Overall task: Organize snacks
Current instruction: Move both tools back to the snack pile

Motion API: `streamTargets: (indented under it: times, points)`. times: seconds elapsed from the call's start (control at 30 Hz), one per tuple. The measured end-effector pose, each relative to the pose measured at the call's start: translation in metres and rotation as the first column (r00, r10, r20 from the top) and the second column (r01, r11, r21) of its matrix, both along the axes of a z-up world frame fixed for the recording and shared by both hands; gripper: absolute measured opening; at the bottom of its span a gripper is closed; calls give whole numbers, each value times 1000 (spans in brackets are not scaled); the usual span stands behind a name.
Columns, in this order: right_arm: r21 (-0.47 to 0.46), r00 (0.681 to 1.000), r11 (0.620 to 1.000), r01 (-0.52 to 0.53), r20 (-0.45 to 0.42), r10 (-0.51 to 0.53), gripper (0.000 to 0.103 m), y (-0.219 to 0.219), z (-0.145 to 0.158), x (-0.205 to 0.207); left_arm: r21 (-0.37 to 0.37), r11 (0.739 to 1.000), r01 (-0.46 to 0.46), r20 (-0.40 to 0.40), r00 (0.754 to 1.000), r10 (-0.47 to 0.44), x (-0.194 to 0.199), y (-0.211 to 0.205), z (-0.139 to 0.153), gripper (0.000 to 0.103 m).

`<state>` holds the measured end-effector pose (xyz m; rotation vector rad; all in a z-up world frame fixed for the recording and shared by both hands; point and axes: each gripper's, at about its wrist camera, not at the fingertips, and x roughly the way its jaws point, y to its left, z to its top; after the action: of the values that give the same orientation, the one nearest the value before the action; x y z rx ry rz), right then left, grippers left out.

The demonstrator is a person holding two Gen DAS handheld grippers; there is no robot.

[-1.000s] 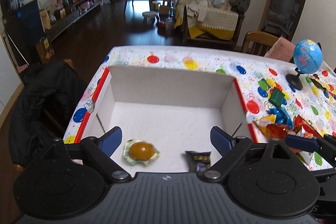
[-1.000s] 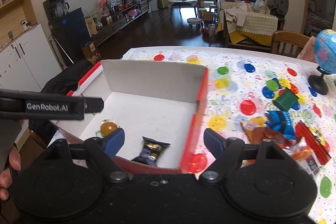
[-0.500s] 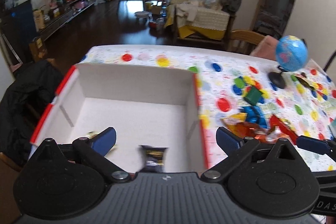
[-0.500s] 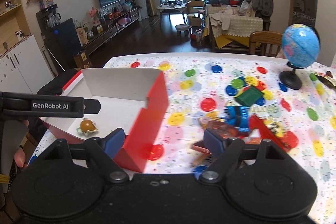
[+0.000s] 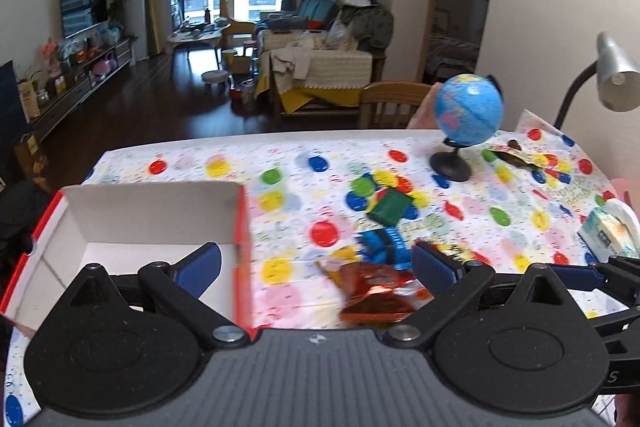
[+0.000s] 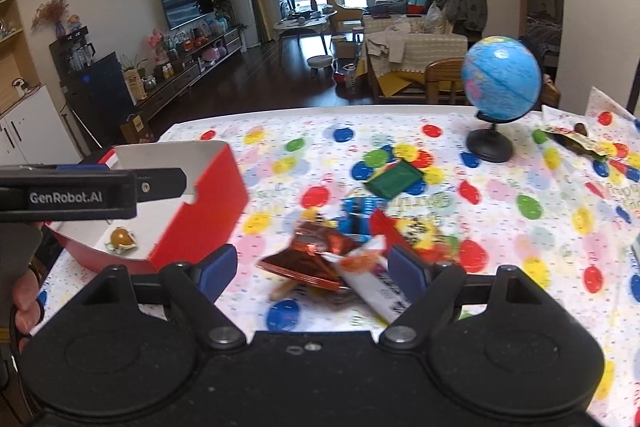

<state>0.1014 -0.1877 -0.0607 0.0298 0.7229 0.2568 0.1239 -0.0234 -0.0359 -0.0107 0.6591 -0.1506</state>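
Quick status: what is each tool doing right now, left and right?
Left tool: open, its jaws have just been opening, nothing between them.
Right tool: open, holding nothing.

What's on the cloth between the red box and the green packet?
Nothing but bare spotted tablecloth lies between the red box and the green packet; the right wrist view shows it best.

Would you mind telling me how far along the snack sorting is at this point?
Early on. One orange-wrapped snack lies in the red box. Nothing is in hand: the left gripper and right gripper are both open and empty. The snack pile and green packet are left on the tablecloth.
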Motion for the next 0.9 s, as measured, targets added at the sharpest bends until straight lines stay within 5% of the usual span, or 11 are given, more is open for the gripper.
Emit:
streamTargets:
  times: [0.3,0.6,0.9]
  points:
    - [-14,1000,1000,22,11,-22,81,-37,-2,-2,-117,993,-34,-113,993,21,17,-16,-11,102]
    - [-28,999,999,-27,-21,26,78,-46,-22,15,-43,999,-23,-109,994,18,36,-41,-31,102]
    - [-47,992,993,-105,-71,101,71,-38,-48,41,-2,1000,2,-208,978,-2,72,-57,-65,102]
